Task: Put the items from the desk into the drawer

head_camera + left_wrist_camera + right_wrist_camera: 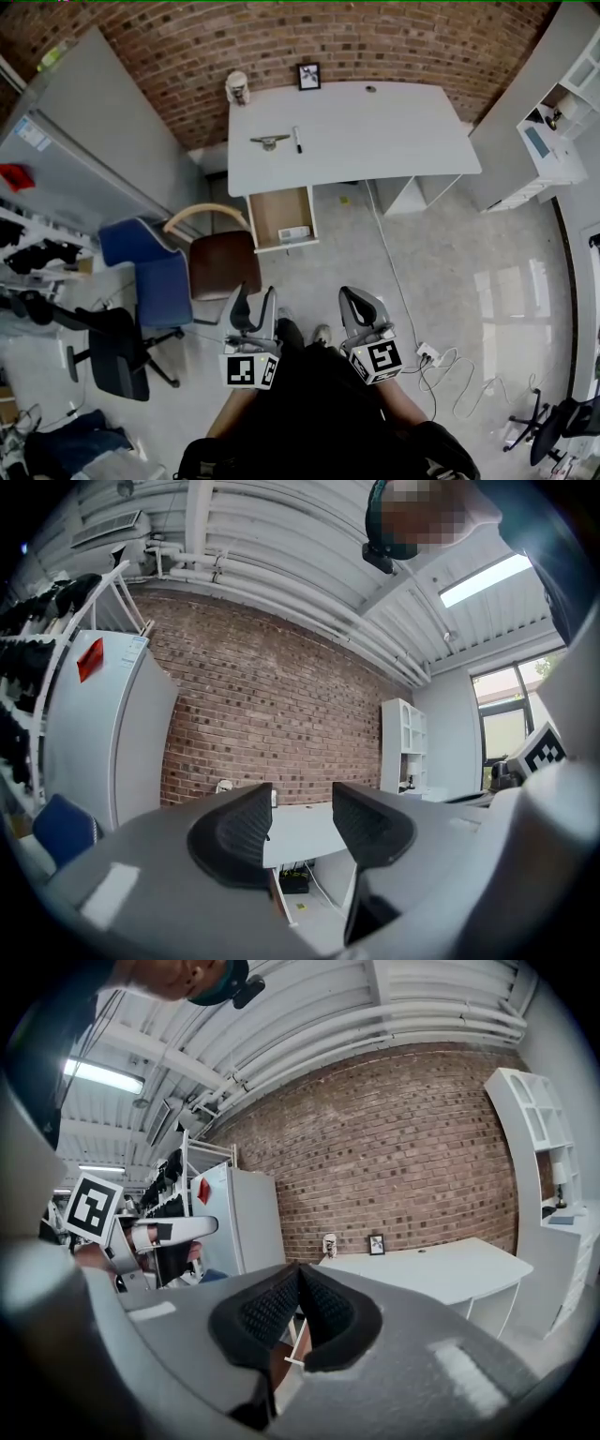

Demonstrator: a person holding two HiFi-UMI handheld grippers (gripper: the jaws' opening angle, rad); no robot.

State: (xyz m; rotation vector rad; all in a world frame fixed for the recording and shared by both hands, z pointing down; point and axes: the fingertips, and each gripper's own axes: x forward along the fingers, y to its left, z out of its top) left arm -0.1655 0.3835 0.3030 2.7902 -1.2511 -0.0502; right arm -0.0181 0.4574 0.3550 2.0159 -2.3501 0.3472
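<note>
Progress: early, by my judgement; neither tool carries anything and both are well apart from the table (375, 141).
Done: the drawer (277, 214) under the table's left end stands pulled out. A pale boxy thing (294, 233) lies at its near end, but I cannot tell whether it came from the tabletop.
Left to do: every item on the tabletop has yet to be fetched and put in.
Left tool (302, 822): jaws parted with nothing between them; only the far table shows through the gap.
Right tool (298, 1309): jaws pressed together, empty.
Metal piece (270, 142): grey and flat, a long bar with a stubby foot. It is too small to name, perhaps a clamp or dispenser. It lies on the left part of the tabletop.
Marker (296, 140): slim and dark, lying just beside the metal piece, on its right.
Back edge: a white figure (237, 88) at the left corner, a small framed picture (308, 76) near it, and a tiny dark round thing (371, 89) further right.
Way in: a brown chair (220, 264) stands just in front of the drawer, with a blue chair (150, 272) beside it.
</note>
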